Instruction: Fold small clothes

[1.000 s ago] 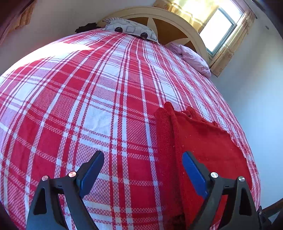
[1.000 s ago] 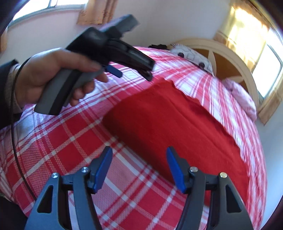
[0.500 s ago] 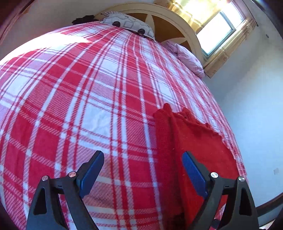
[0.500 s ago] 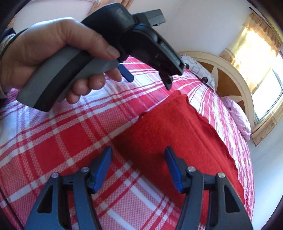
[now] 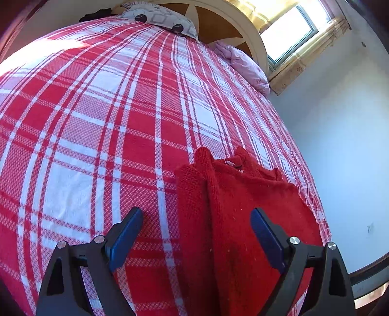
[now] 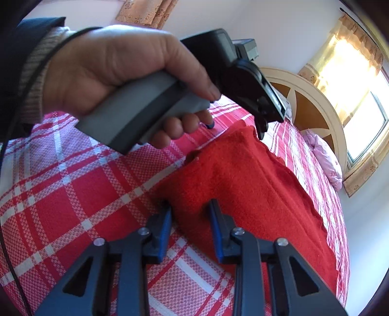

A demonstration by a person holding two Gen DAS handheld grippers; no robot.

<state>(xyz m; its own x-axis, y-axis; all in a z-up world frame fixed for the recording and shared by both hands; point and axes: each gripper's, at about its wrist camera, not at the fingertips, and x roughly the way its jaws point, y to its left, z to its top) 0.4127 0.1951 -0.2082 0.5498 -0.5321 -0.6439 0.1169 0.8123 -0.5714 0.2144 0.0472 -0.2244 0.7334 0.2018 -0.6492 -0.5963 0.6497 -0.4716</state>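
Now the right gripper [image 6: 189, 214] is closing on the sweater's [image 6: 243, 179] near corner; the left gripper [image 5: 197, 233] hangs released above the sweater.

The red-and-white plaid bedspread [image 5: 102, 136] lies bare and open left of the folded red knitted garment [image 5: 245, 209], up to the patterned grey pillow [image 5: 160, 18] and pink pillow [image 5: 245, 65]. Over the garment's far corner, the left hand [image 6: 116, 70] and its black-and-grey handheld gripper [image 6: 261, 125] block the way.

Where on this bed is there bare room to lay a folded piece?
The plaid bedspread is bare from the red sweater up to the patterned pillow. Crowded: the sweater's corner, where the right gripper is closing on it beside the left gripper.
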